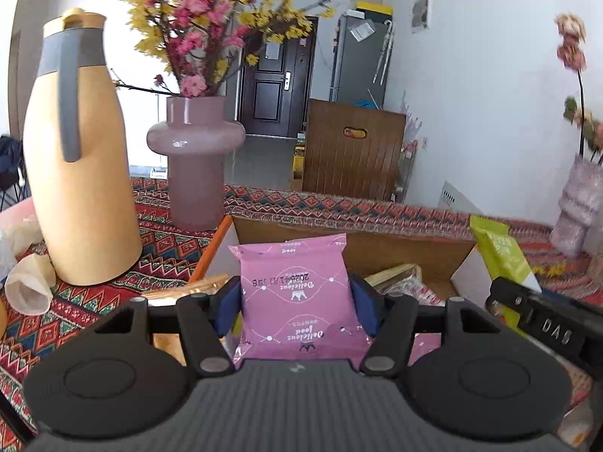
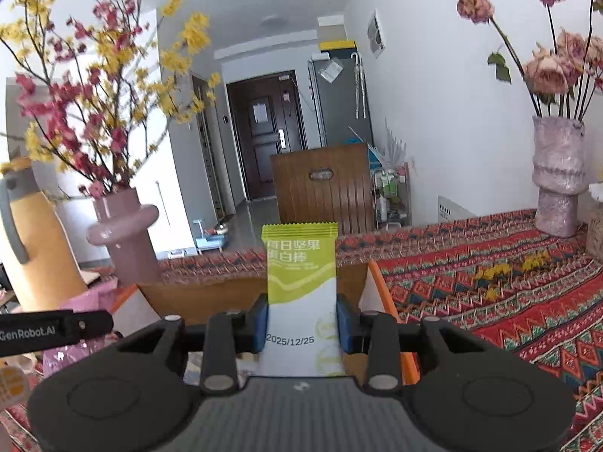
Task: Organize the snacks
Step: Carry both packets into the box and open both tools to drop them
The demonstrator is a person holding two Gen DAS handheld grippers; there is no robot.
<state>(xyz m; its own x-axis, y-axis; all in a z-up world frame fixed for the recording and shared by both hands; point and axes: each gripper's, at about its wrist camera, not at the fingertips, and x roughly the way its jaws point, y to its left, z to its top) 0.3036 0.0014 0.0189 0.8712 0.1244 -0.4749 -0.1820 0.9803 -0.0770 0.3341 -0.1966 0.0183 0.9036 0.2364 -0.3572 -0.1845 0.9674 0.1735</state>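
Note:
My left gripper (image 1: 297, 307) is shut on a pink snack packet (image 1: 296, 293) and holds it upright above an open cardboard box (image 1: 377, 243) with an orange edge. Several other snacks (image 1: 403, 282) lie in the box. My right gripper (image 2: 302, 322) is shut on a green and white snack bar packet (image 2: 299, 286), upright over the same box (image 2: 203, 293). The green packet (image 1: 501, 260) and right gripper also show at the right of the left wrist view. The left gripper's arm shows at the left of the right wrist view.
A yellow thermos jug (image 1: 75, 158) and a mauve vase with flowers (image 1: 196, 158) stand left of the box on the patterned tablecloth (image 2: 508, 293). A pale vase with dried roses (image 2: 557, 180) stands at the far right. Crumpled paper (image 1: 28, 286) lies at the left.

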